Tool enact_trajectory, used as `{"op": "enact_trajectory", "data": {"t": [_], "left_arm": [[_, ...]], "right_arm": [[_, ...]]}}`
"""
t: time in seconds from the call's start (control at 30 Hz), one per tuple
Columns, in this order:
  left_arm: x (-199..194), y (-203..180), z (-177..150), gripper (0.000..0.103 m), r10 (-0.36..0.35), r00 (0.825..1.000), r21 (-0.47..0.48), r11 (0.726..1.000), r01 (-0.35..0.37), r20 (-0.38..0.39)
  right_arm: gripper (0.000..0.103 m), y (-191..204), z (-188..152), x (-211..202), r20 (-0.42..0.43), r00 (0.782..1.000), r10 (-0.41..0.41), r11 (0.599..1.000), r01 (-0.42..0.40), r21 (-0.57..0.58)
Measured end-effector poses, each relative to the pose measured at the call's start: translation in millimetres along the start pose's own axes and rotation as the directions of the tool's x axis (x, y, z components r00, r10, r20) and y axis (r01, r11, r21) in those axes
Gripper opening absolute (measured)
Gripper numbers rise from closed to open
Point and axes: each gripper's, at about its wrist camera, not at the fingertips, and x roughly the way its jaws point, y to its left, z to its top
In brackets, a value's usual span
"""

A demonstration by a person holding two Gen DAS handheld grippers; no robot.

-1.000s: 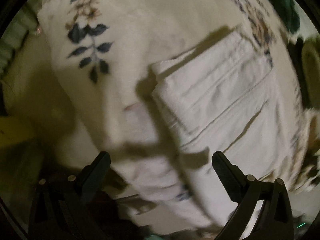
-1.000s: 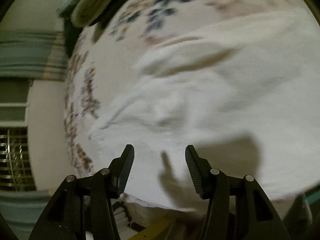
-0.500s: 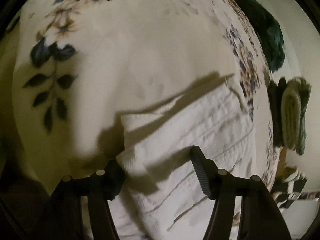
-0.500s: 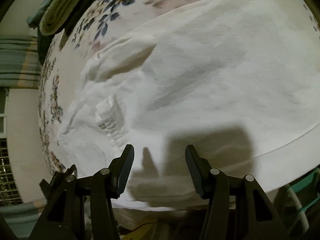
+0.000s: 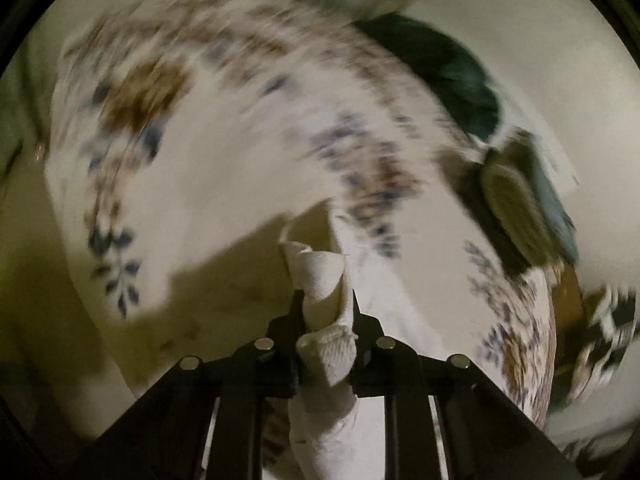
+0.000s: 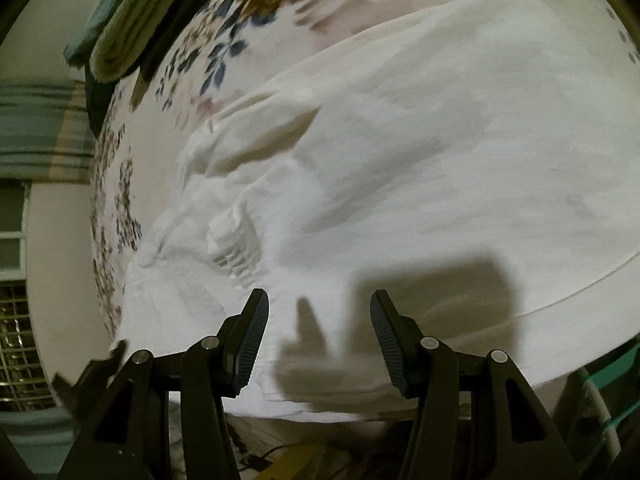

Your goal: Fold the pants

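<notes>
The white woven cotton pants (image 6: 400, 168) lie spread over the cream bedspread printed with blue and brown flowers (image 6: 224, 56), covering most of the right wrist view. The cloth has soft wrinkles, a raised fold towards the left, and a small ribbed patch (image 6: 236, 248) standing up from the surface. A stitched hem line runs along the near right edge, where the fabric curves down over the side of the bed.

In the left wrist view a bunched corner of the same white pants (image 5: 326, 312) stands up in a cone between the left tongs (image 5: 325, 308), which are drawn narrow and pinch the cloth on both sides; more fabric hangs down below the tips. This view is blurred by motion, and the flowered bedspread (image 5: 224, 168) lies beyond, with a dark shadow cast on it to the left. A folded olive and teal blanket (image 5: 516, 208) sits at the far right edge of the bed.

The right tongs (image 6: 319, 340) are spread wide, holding nothing, poised just above the near part of the pants, with their shadow falling on the cloth between the tips.
</notes>
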Motion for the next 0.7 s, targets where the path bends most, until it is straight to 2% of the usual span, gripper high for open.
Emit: {"op": "enact_trajectory", "data": {"t": [0.07, 0.13, 0.27, 0.37, 0.47, 0.57, 0.7], "left_arm": [[-20, -35, 1, 0.014, -0.038, 0.999, 0.085, 0.996, 0.036, 0.027], [-41, -75, -6, 0.014, -0.079, 0.996, 0.2, 0.977, 0.07, 0.036], [-76, -153, -37, 0.014, -0.162, 0.987, 0.362, 0.92, 0.15, 0.004], [-86, -208, -75, 0.013, -0.213, 0.976, 0.449, 0.867, 0.214, -0.052], [-79, -262, -128, 0.013, -0.251, 0.956, 0.504, 0.812, 0.293, -0.151], [-63, -301, -181, 0.013, -0.253, 0.939, 0.562, 0.753, 0.342, -0.233], [-34, -337, -248, 0.013, -0.221, 0.917, 0.629, 0.672, 0.391, -0.333]], "right_arm": [[0.056, -12, 1, -10, 0.015, 1.0, 0.018, 1.0, -0.018, 0.019], [0.056, -26, 3, -24, 0.034, 0.999, 0.036, 0.998, -0.037, 0.041], [0.056, -55, 8, -57, 0.072, 0.996, 0.056, 0.995, -0.062, 0.078], [0.056, -85, 14, -94, 0.119, 0.991, 0.055, 0.992, -0.067, 0.102], [0.056, -123, 20, -128, 0.164, 0.986, 0.037, 0.989, -0.06, 0.136], [0.056, -166, 25, -164, 0.215, 0.977, 0.005, 0.982, -0.045, 0.181], [0.056, -221, 32, -203, 0.267, 0.962, -0.054, 0.974, -0.008, 0.227]]}}
